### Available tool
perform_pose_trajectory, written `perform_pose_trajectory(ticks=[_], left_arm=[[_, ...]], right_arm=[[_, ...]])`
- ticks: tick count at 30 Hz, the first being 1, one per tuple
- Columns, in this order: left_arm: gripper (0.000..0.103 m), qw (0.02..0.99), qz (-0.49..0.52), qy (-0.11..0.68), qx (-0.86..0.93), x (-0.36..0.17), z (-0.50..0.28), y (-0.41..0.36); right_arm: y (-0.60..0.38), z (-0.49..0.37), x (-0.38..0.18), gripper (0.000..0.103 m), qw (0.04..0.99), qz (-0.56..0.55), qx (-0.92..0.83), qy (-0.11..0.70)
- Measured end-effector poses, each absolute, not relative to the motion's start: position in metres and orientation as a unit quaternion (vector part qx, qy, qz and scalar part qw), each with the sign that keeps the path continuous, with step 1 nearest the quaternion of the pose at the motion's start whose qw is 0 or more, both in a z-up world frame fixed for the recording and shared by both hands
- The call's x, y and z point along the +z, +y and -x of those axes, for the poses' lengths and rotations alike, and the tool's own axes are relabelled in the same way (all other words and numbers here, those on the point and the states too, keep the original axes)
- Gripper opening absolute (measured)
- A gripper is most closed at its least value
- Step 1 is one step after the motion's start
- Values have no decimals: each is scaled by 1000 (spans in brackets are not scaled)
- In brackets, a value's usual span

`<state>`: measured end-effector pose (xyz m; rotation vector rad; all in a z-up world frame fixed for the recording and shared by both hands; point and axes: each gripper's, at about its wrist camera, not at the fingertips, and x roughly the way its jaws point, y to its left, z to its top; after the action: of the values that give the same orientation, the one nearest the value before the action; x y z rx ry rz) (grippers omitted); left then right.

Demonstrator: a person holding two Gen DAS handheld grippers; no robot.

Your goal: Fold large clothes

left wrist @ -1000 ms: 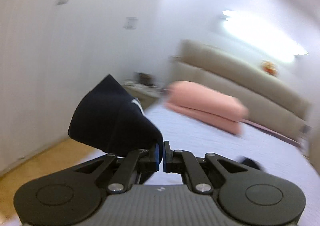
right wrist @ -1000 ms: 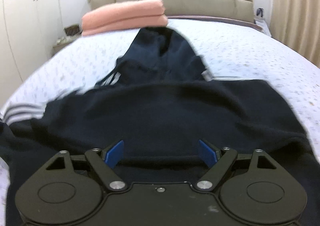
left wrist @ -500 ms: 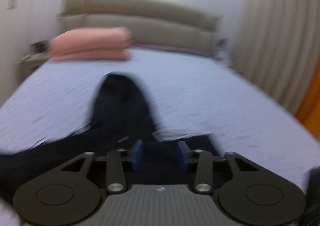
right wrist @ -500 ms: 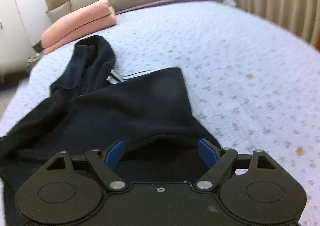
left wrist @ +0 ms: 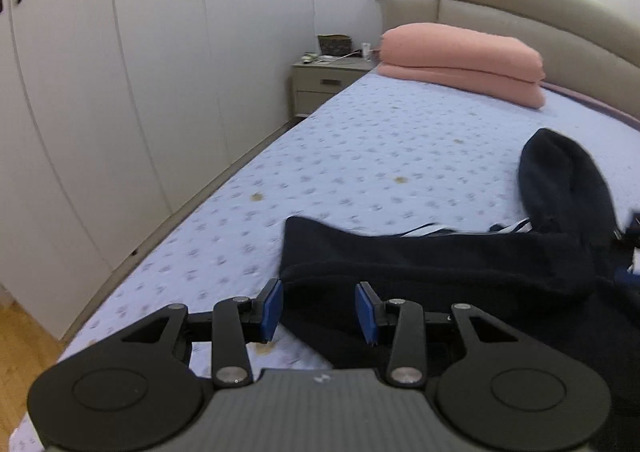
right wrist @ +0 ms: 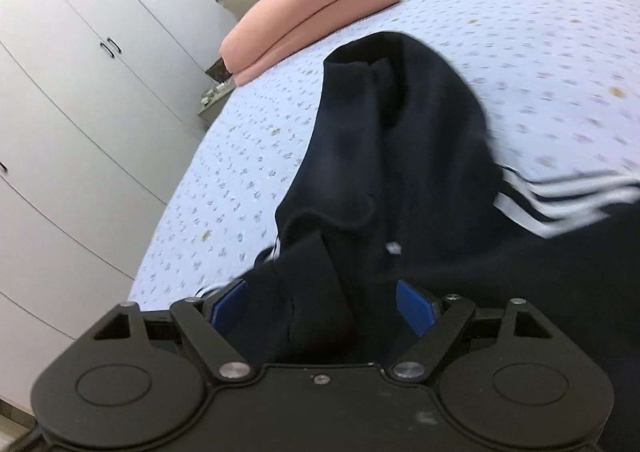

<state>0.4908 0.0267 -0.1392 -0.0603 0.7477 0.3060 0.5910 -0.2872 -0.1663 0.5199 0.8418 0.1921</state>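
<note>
— How does the left gripper (left wrist: 319, 310) stand?
— Tilted downward, blue pads parted; its jaws have just been easing a little closer after springing apart, gripping nothing.
— And the right gripper (right wrist: 322, 306)?
— Also angled down, rolled somewhat to one side, its pads (right wrist: 415, 306) spread wide and pressing on nothing.

Bright, even room light with glare top right in the left view; fisheye bends edges, slight motion blur.
</note>
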Motion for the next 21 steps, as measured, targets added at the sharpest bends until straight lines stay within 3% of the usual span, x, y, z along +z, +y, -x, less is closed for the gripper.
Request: perform_pose_trajectory(ticks=[2, 3, 4, 5, 11, 16, 18, 21], left_arm=[[42, 917, 22, 371, 148, -144, -485, 29], [42, 916, 19, 372, 149, -145, -481, 26], [42, 915, 18, 373, 150, -146, -479, 26], [42, 915, 20, 374, 149, -145, -468, 29], [42, 919, 34, 360, 158, -132, -461, 26], [42, 930, 47, 337, 138, -121, -479, 19], [42, 932, 52, 339, 117, -122, -492, 9], [45, 927, 54, 367, 51, -138, -517, -14]], right_arm=[[-273, -610, -180, 91, 867, -225, 87, 437], [-267, -613, -187, 67, 860, -215, 100, 451], [-262, -612, -189, 19, 857, -202, 116, 460], [-255, -607, -184, 9, 860, -183, 127, 458], [-276, -540, -93, 7, 921, -124, 156, 334], [-355, -470, -25, 7, 968, -78, 32, 236], [-379, -452, -25, 9, 968, -67, -6, 241], [-406, -449, -64, 9, 945, -87, -29, 314]])
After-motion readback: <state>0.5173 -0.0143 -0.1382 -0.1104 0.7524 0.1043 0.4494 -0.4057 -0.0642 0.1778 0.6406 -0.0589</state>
